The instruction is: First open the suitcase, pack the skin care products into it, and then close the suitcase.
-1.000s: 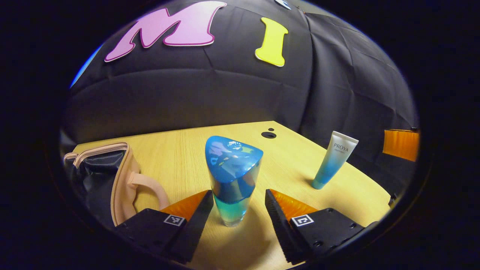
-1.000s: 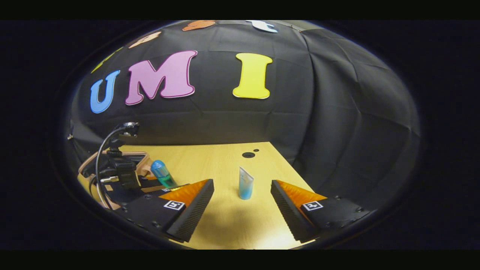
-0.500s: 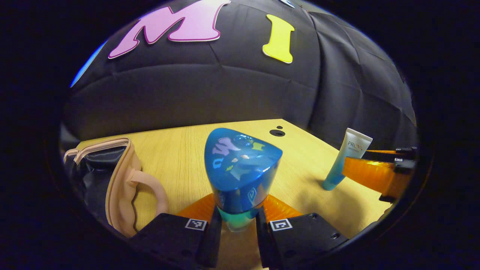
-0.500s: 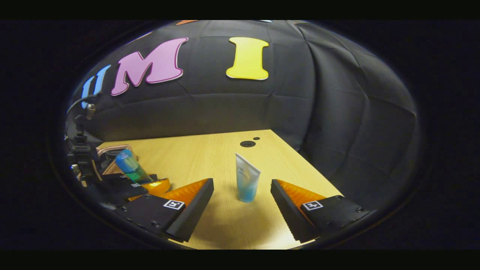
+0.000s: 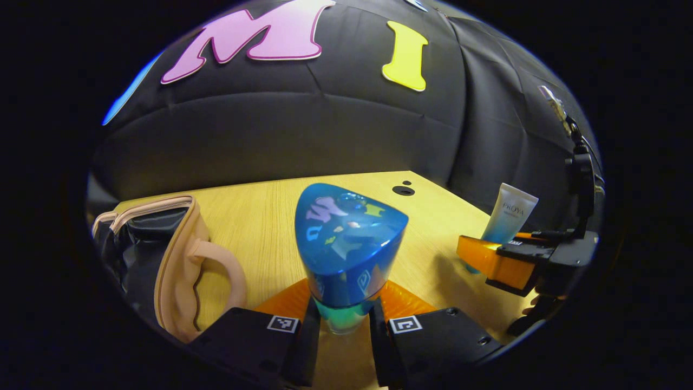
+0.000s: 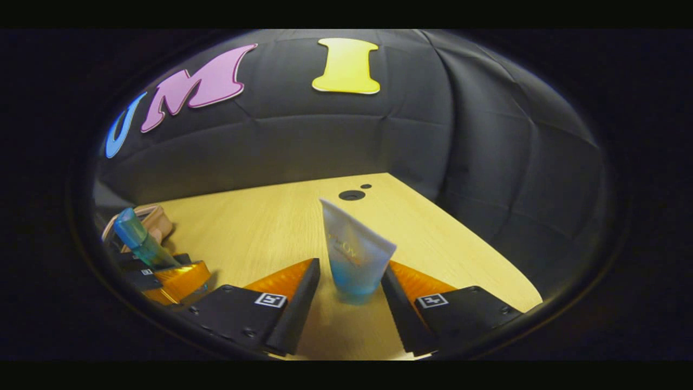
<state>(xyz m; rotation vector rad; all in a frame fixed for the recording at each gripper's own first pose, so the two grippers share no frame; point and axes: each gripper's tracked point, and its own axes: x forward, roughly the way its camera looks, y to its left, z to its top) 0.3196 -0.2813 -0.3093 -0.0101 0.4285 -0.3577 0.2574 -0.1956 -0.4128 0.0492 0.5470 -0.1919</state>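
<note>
Right hand-held gripper (image 6: 349,295) nearer upright tube (image 6: 354,254)

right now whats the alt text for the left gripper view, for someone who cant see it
The left gripper is shut on a blue bottle standing on a wooden table. An open beige suitcase lies to the left. At the right, the right gripper reaches a white-and-blue tube.

Table (image 5: 260,216): suitcase (image 5: 173,265), bottle (image 5: 346,254), tube (image 6: 354,254).

Dim booth, warmly lit table (image 5: 260,216), fisheye-warped edges, slight blur.
</note>
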